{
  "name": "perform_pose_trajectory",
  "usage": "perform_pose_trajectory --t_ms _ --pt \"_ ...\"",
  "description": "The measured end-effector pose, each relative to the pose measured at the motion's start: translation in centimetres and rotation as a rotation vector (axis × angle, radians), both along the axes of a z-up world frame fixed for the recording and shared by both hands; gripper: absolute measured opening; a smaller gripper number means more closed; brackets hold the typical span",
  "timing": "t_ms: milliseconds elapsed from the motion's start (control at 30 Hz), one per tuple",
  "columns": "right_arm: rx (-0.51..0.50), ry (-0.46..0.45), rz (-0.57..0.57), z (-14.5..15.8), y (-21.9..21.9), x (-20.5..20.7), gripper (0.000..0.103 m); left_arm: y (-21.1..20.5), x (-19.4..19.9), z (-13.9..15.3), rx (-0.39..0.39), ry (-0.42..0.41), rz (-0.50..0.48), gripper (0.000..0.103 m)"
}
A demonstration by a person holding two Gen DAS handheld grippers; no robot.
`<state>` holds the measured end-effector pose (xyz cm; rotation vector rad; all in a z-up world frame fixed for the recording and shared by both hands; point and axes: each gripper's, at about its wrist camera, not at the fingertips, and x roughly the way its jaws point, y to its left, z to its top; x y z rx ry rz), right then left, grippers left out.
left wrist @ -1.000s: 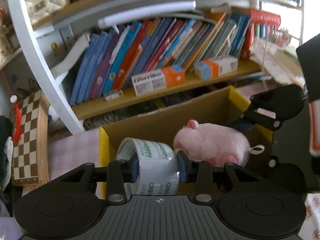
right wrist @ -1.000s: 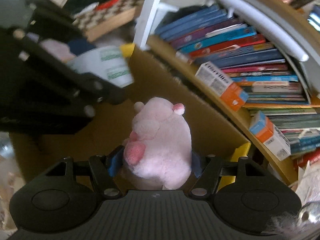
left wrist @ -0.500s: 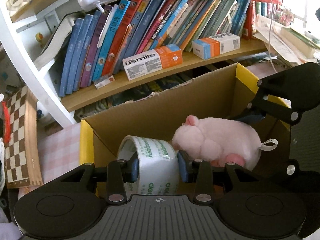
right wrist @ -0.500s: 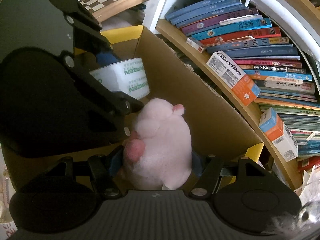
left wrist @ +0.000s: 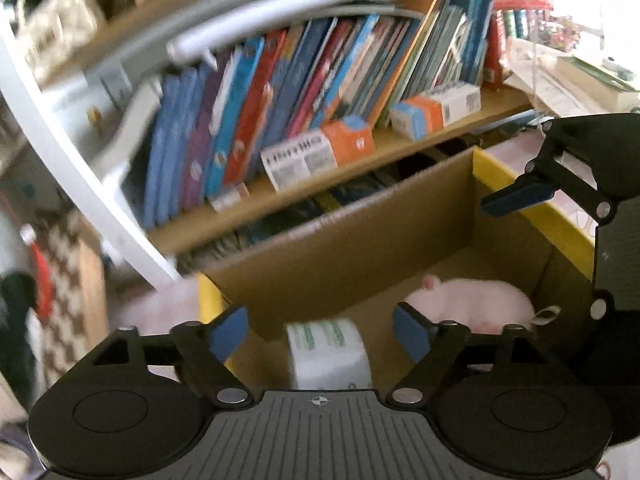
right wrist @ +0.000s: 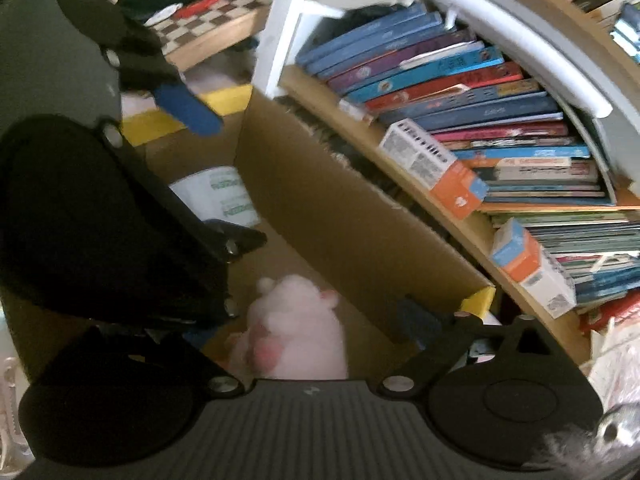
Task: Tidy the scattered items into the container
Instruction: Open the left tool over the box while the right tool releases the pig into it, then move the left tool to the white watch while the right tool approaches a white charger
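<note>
Both the tape roll (left wrist: 326,354) and the pink plush toy (right wrist: 298,330), clamped half a second ago, are now lying released on the cardboard box (left wrist: 360,236) floor, the left gripper (left wrist: 320,330) and right gripper (right wrist: 304,320) being held wide open above them.

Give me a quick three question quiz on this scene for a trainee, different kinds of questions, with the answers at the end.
1. True or false: the left gripper is shut on the tape roll.
2. Where does the pink plush toy lie? A) on the bookshelf B) in the cardboard box C) on the chessboard
3. Fill in: the right gripper is ____.

Key: 1 false, its fingers are spread wide; 2 B; 3 open.
</note>
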<state>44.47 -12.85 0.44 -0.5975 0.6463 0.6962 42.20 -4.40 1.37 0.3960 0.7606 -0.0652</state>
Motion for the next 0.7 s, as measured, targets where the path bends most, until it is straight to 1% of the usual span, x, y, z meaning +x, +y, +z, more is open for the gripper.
perform_pose_trajectory --t_ms 67,200,333,467,600,700 --pt "0.034 -0.020 -0.020 0.7 -0.5 -0.4 0.097 0.1 -1.0 1.4 0.011 -0.055 -0.020 0.092" --pt "0.101 -0.061 -0.060 2.2 -1.5 -1.2 0.098 0.8 -2.2 4.0 -0.020 -0.121 -0.015 0.092" --pt "0.161 -0.101 -0.067 4.2 -2.5 -3.0 0.098 1.2 -3.8 6.4 -0.052 -0.199 0.003 0.092" --pt "0.220 -0.141 -0.072 6.2 -3.4 -4.8 0.098 1.4 -6.3 8.1 -0.080 -0.259 -0.001 0.093" --pt "0.278 -0.181 -0.073 8.2 -4.4 -6.8 0.098 1.9 -8.7 9.0 -0.115 -0.290 0.007 0.093" --pt "0.332 -0.185 -0.068 9.3 -5.2 -8.4 0.098 2.3 -10.5 9.5 -0.143 -0.308 0.016 0.093"
